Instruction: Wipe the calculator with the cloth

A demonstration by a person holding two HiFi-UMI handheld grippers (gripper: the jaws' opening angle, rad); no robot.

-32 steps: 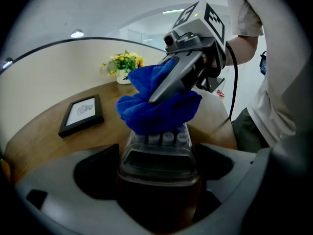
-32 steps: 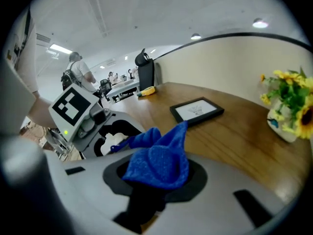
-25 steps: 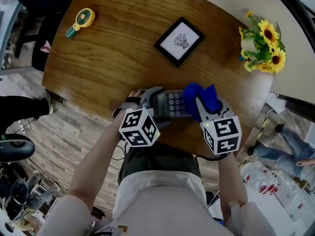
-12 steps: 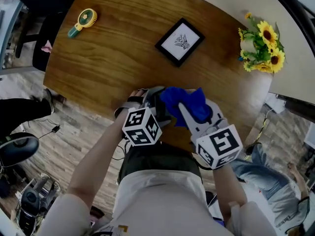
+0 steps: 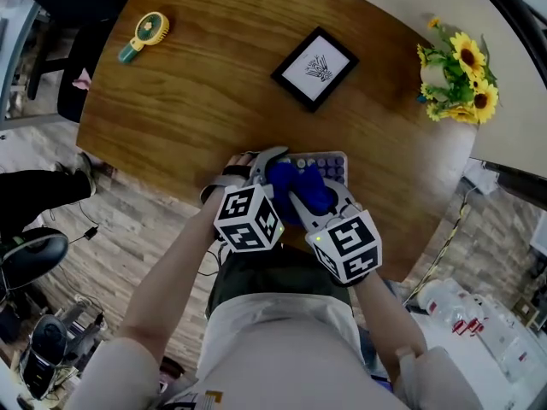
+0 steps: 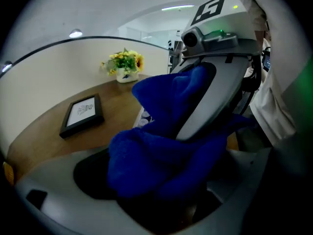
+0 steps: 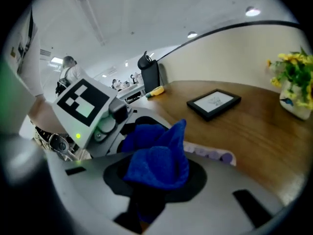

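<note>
Head view shows the calculator (image 5: 329, 166) at the near edge of the wooden tabletop (image 5: 214, 84), right in front of the person. Only its pale key rows show, to the right of the blue cloth (image 5: 299, 184). Its long axis runs left to right across the picture, roughly along that near edge. The keypad end points right, towards the vase of sunflowers (image 5: 457, 75). The other end lies under the cloth, at the left gripper (image 5: 269, 176).

That gripper seems to be clamped on the covered end. One curved jaw wraps its far side, and the left gripper view shows something dark between the jaws beneath the wadded cloth. The right gripper (image 5: 301, 190) is closed on the cloth, and its own view shows the blue wad bunched between its jaws and standing up in a peak. The cloth is pressed onto the left half of the calculator, touching the left gripper's jaws.

Several things could go wrong from here:
- The cloth is heaped over the left jaws, so a stroke could snag there and drag it out of the right grip.
- A push along the long axis could twist the calculator in its one-ended hold, or slide it off the near edge.
- Where the wad is thin, the hard jaw tip could scrape or press the keys.

The picture frame (image 5: 314, 68) and the handheld fan (image 5: 144, 37) lie well apart, out of the way.
</note>
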